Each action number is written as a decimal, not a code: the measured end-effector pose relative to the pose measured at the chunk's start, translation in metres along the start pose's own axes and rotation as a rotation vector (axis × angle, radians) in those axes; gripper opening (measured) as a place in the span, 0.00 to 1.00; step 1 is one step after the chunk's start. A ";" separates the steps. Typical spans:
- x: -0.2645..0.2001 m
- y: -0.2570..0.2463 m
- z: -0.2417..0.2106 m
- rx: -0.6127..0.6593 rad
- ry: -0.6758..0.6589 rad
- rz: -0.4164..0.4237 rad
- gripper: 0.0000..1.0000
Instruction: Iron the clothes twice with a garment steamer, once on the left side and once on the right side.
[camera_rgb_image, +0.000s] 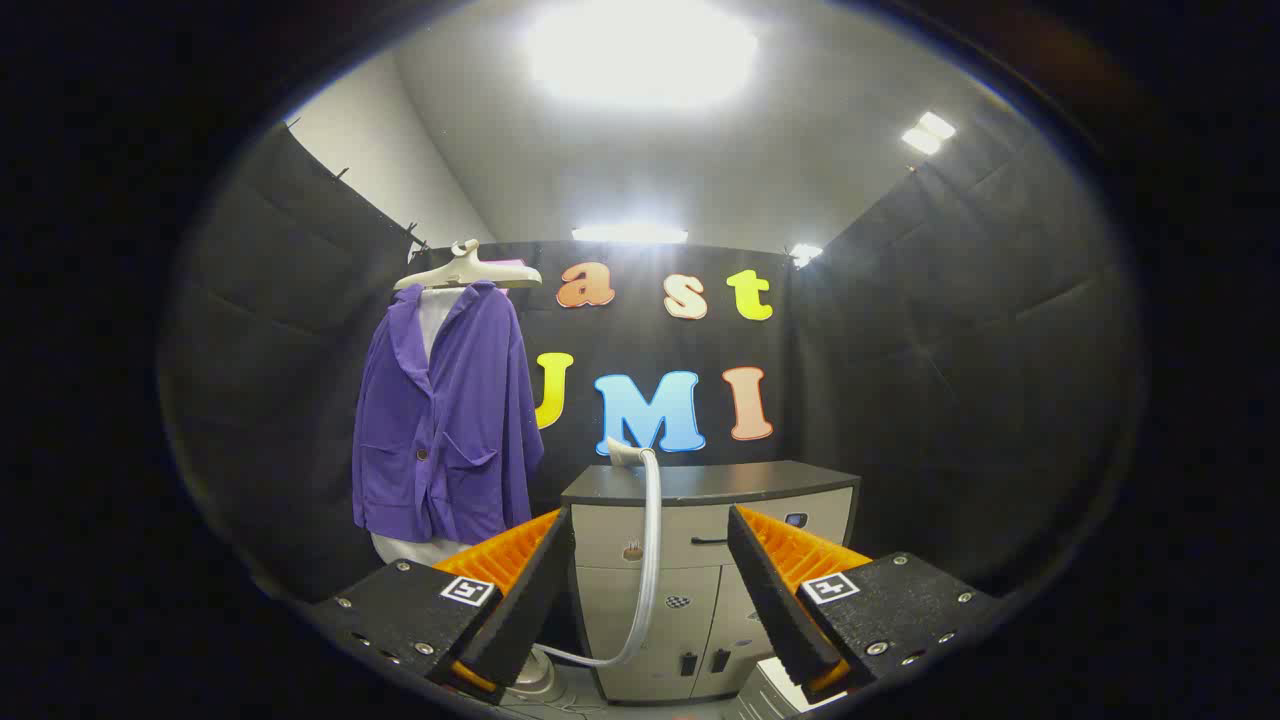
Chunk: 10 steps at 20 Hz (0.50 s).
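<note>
The tongs (650, 590) stand wide apart, gripping nothing, aimed at a grey cabinet (705, 570) against the booth's back wall. A steamer head (625, 452) rests on the cabinet's dark top, its pale hose (648, 570) curving down the cabinet's front. Left of the cabinet, a purple jacket (445, 420) hangs on a white hanger (467, 270).

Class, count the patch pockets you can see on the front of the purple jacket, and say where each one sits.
2. One pocket is low on the purple jacket's side nearer the booth corner; the other is low on its cabinet side. The open gripper holds nothing.
</note>
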<state>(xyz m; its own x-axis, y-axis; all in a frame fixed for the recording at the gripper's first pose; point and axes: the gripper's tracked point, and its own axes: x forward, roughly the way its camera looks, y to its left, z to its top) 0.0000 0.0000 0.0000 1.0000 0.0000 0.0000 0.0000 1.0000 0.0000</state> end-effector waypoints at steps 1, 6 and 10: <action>0.001 0.000 0.000 -0.005 -0.002 0.002 0.95; 0.005 0.002 -0.001 -0.008 0.000 0.008 0.95; 0.007 0.002 -0.002 -0.006 0.002 0.002 0.95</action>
<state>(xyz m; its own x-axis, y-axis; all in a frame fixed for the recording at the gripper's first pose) 0.0069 0.0017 -0.0018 1.0000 0.0018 -0.0019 -0.0018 1.0000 -0.0064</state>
